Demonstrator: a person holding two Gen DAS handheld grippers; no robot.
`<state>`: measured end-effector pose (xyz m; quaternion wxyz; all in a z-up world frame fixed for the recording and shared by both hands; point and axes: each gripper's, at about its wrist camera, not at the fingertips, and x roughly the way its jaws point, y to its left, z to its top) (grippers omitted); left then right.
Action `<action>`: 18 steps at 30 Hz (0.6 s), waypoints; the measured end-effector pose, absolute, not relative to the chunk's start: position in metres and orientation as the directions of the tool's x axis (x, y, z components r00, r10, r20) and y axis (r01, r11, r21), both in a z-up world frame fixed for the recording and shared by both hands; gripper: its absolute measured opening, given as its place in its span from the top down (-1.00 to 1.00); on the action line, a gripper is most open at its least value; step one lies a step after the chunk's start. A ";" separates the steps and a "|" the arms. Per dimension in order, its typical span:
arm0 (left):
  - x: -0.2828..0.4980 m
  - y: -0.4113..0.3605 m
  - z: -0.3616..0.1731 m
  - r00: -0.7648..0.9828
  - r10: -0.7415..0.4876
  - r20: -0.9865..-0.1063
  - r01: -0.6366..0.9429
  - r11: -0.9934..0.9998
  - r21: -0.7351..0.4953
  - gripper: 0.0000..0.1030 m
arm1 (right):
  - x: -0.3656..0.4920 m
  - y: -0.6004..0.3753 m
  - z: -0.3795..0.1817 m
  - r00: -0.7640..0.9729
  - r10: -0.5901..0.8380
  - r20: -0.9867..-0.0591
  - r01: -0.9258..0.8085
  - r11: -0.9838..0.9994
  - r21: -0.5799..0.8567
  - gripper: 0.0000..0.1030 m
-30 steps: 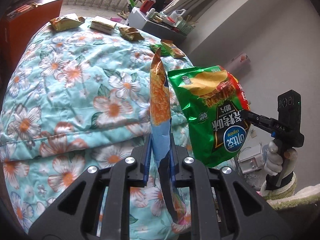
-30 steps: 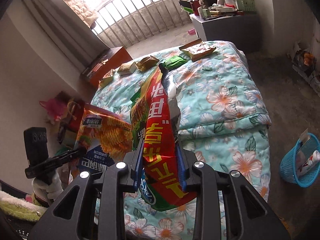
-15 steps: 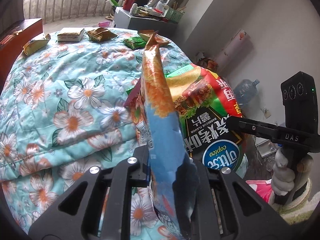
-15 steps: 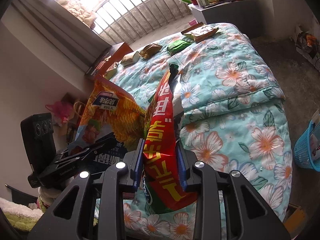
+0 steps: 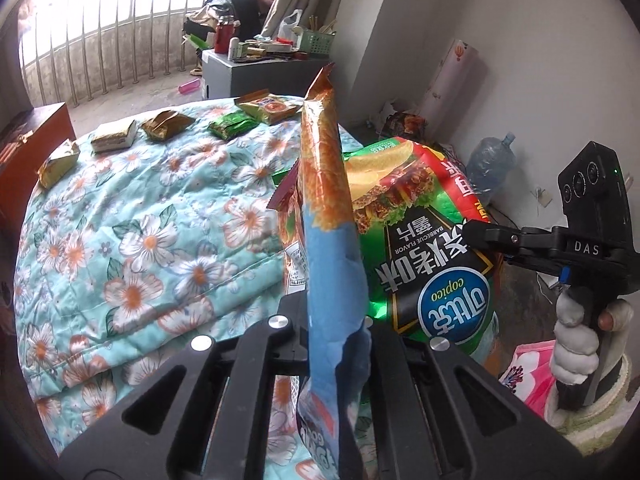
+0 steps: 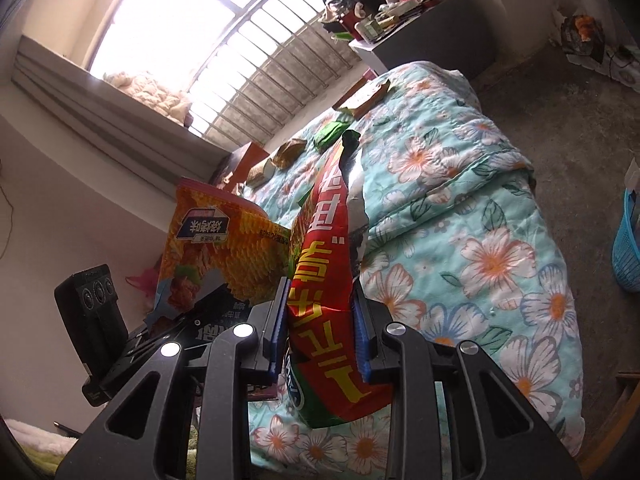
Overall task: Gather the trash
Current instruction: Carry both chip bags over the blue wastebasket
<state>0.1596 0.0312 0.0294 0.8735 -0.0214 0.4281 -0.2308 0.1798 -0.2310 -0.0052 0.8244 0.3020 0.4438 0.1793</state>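
An orange-and-blue snack bag (image 5: 328, 240) stands edge-on in my left gripper (image 5: 336, 332), which is shut tight on its lower part. My right gripper (image 6: 320, 320) is shut on a red-and-green chip bag (image 6: 324, 280), and its blue pads press the crumpled foil. The two bags hang side by side over the near corner of the floral bed (image 5: 140, 240), almost touching. In the left wrist view the right gripper (image 5: 480, 236) holds the chip bag (image 5: 420, 248), with a gloved hand (image 5: 576, 344) on its handle. Several small wrappers (image 5: 166, 124) lie along the bed's far edge.
A blue basket (image 6: 628, 248) stands on the floor right of the bed. A cluttered grey cabinet (image 5: 248, 72) sits beyond the bed by the barred window. A water bottle (image 5: 488, 164) leans at the wall, a brown wooden box (image 5: 24, 152) is at the far left.
Both grippers have drawn together, so the chip bag now sits right behind the orange bag. Both views have rolled and swung toward the window. The left jaws have squeezed tighter on the bag.
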 end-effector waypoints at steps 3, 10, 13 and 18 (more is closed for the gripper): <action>0.162 0.001 0.048 0.529 -0.449 -0.720 0.455 0.866 -0.206 0.96 | 0.161 -0.266 0.002 0.615 0.550 -0.566 0.000 0.717 0.697 0.46; 0.173 -0.109 0.085 0.460 -0.601 -0.653 0.658 0.725 -0.205 0.96 | 0.094 -0.374 0.020 0.792 0.369 -0.485 0.119 0.687 0.717 0.46; 0.181 -0.171 0.082 0.383 -0.655 -0.652 0.723 0.652 -0.229 0.96 | 0.061 -0.419 0.021 0.836 0.231 -0.497 0.224 0.684 0.695 0.46; 0.197 -0.277 0.052 0.233 -0.704 -0.671 0.776 0.550 -0.308 0.96 | 0.019 -0.481 0.005 0.824 -0.011 -0.567 0.438 0.649 0.623 0.46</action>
